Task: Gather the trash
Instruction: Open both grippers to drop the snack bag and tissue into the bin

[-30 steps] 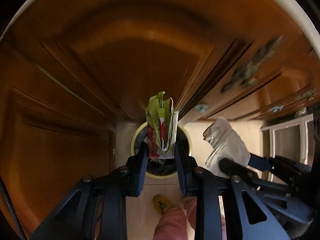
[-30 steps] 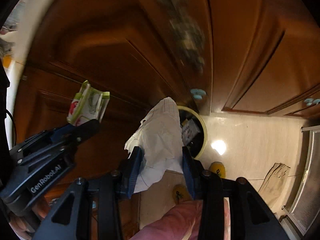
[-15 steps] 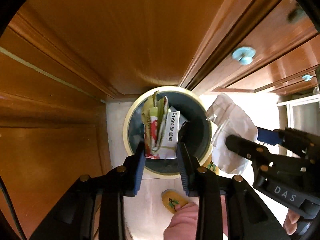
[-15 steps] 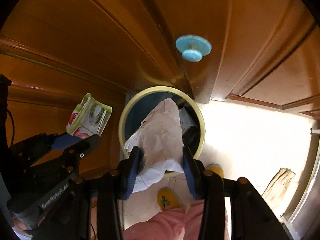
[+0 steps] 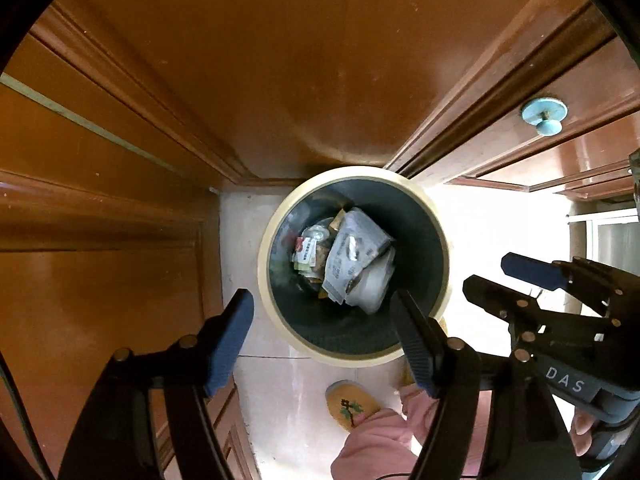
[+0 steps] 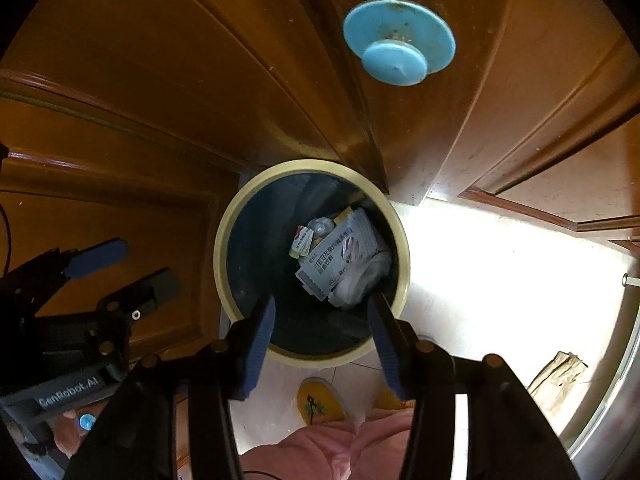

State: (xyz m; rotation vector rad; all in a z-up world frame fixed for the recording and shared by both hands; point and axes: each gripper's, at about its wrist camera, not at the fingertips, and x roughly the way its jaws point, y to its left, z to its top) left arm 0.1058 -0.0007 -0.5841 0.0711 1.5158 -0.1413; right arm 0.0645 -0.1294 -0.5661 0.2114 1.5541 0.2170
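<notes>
With both the left tongs (image 5: 322,330) and right tongs (image 6: 322,332) just opened, empty, above the bin (image 5: 434,216), the drop looks done; next, fetch more trash

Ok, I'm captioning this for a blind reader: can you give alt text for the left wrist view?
Looking straight down, the left gripper hangs open and empty over a round bin with a cream rim, wrappers and crumpled paper lying inside. The right gripper, also open and empty, reaches in from the right; wooden cabinet doors surround the bin, and a yellow slipper shows below.
</notes>
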